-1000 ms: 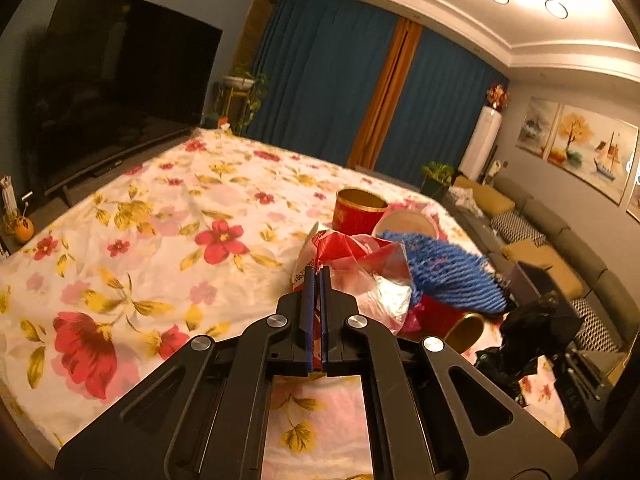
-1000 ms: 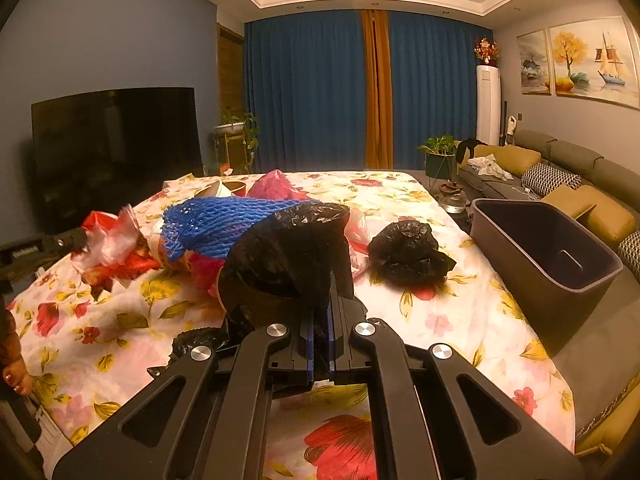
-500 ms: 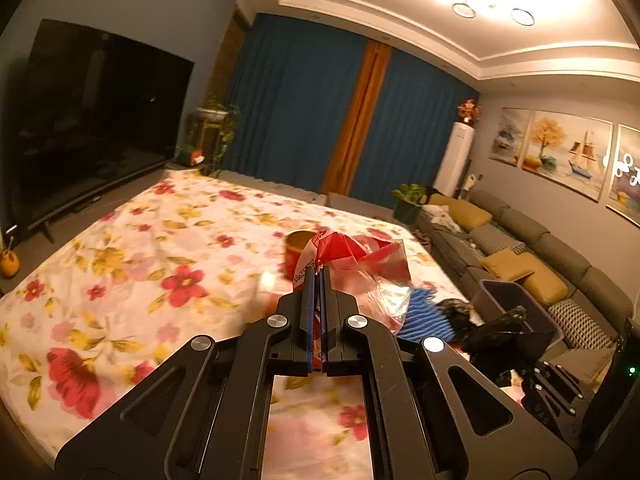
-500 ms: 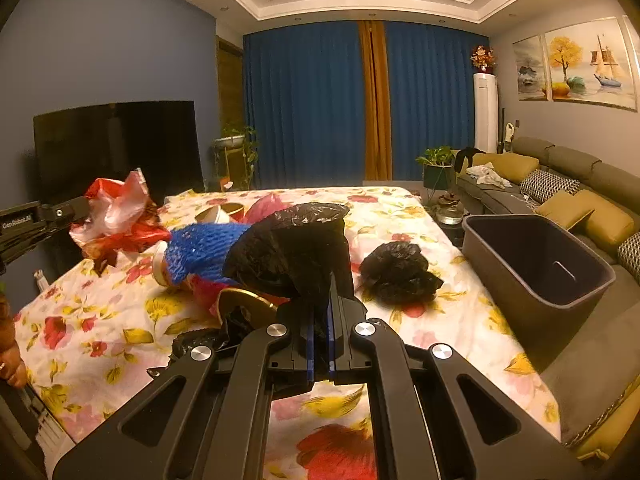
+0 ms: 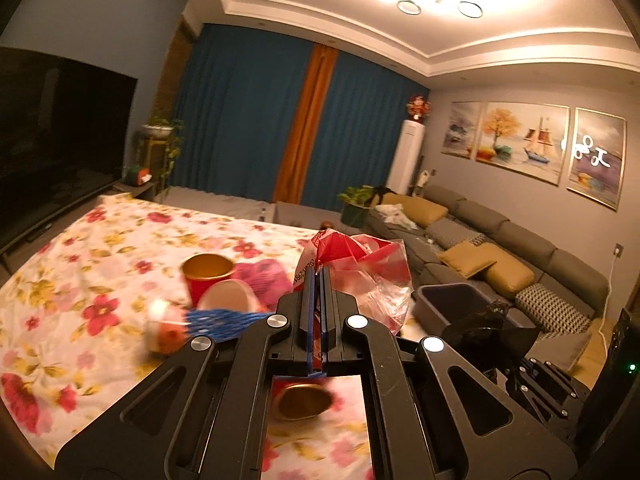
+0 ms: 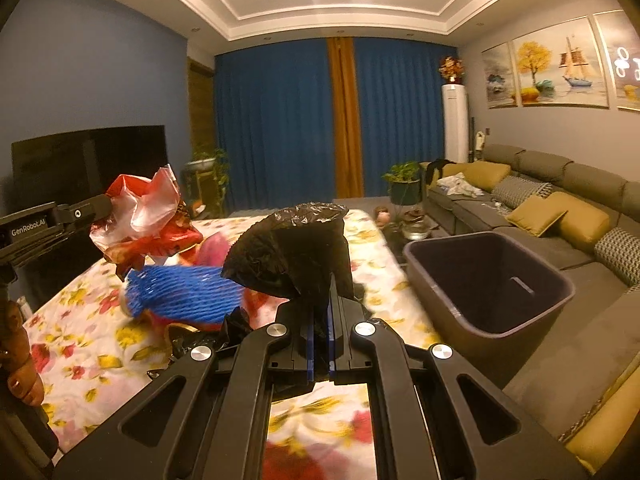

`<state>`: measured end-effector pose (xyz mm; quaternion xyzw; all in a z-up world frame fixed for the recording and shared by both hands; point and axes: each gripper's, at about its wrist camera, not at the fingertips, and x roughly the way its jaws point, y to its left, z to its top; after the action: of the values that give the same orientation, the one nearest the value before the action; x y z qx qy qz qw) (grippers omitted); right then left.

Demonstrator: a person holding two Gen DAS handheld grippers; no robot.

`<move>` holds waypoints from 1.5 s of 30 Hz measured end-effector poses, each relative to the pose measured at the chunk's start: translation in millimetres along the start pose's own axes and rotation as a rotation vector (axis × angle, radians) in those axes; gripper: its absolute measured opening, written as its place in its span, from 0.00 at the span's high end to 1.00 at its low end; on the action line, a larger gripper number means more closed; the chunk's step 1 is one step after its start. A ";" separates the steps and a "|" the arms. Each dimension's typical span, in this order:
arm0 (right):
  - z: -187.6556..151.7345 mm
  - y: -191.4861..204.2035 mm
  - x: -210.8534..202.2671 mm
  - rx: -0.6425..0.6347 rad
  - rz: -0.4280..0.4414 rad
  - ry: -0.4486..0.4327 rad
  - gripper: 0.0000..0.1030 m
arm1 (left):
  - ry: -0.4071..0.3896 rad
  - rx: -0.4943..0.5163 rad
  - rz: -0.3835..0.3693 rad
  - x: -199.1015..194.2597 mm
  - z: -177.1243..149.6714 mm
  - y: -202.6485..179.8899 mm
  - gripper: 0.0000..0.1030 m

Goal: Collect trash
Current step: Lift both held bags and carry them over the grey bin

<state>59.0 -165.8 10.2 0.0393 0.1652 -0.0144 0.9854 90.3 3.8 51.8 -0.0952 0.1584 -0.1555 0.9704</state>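
Note:
My left gripper [image 5: 318,280] is shut on a crumpled red and clear plastic bag [image 5: 360,264], held up above the floral table; the same bag [image 6: 140,216] shows at the left of the right wrist view, pinched in the left gripper [image 6: 105,205]. My right gripper [image 6: 322,292] is shut on a crumpled black plastic bag [image 6: 292,252], lifted off the cloth. A dark grey bin [image 6: 488,280] stands open to the right of the table, also seen as the bin [image 5: 452,300] beyond the red bag.
On the floral tablecloth [image 5: 80,280] lie a blue foam net [image 6: 188,292], a red paper cup [image 5: 206,276], a pink wrapper [image 5: 264,276] and another tipped cup [image 5: 302,400]. A grey sofa [image 6: 560,208] runs along the right wall. A television [image 5: 48,152] stands left.
Both grippers rose with their bags and swung right, toward the bin. The red bag is lifted clear of the pile; the bin looms larger and nearer in both views.

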 end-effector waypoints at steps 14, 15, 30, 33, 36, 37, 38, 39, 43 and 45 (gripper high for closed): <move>29.0 -89.8 -7.6 0.056 -0.207 -0.096 0.95 | 0.015 0.069 -0.151 58.5 5.3 -94.9 0.99; 30.3 -95.6 -6.1 0.059 -0.220 -0.099 0.95 | 0.019 0.072 -0.161 63.5 5.2 -101.0 0.99; 39.8 -186.0 30.9 0.124 -0.329 -0.112 0.95 | 0.052 0.137 -0.228 147.3 -17.7 -195.2 0.99; 38.1 -193.7 35.0 0.132 -0.330 -0.112 0.95 | 0.076 0.139 -0.227 162.6 -22.8 -203.6 0.99; 38.7 -199.2 41.0 0.135 -0.326 -0.110 0.95 | 0.092 0.143 -0.225 173.4 -27.0 -211.1 0.99; 37.4 -197.2 43.1 0.135 -0.326 -0.109 0.95 | 0.100 0.144 -0.227 178.3 -29.2 -212.9 0.99; 36.2 -197.3 45.0 0.135 -0.324 -0.109 0.95 | 0.104 0.145 -0.228 181.3 -29.7 -214.3 0.99; 34.2 -195.7 46.4 0.136 -0.321 -0.108 0.95 | 0.109 0.147 -0.227 184.2 -31.0 -215.8 0.99; 32.4 -195.1 52.4 0.132 -0.316 -0.103 0.95 | 0.126 0.153 -0.228 193.9 -38.3 -222.5 0.99; 32.7 -198.7 52.8 0.136 -0.310 -0.102 0.95 | 0.132 0.153 -0.231 196.1 -38.9 -223.0 0.99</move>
<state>111.4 -367.3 9.4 0.0789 0.1176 -0.1794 0.9735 193.3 -274.8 13.2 -0.0280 0.1978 -0.2835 0.9380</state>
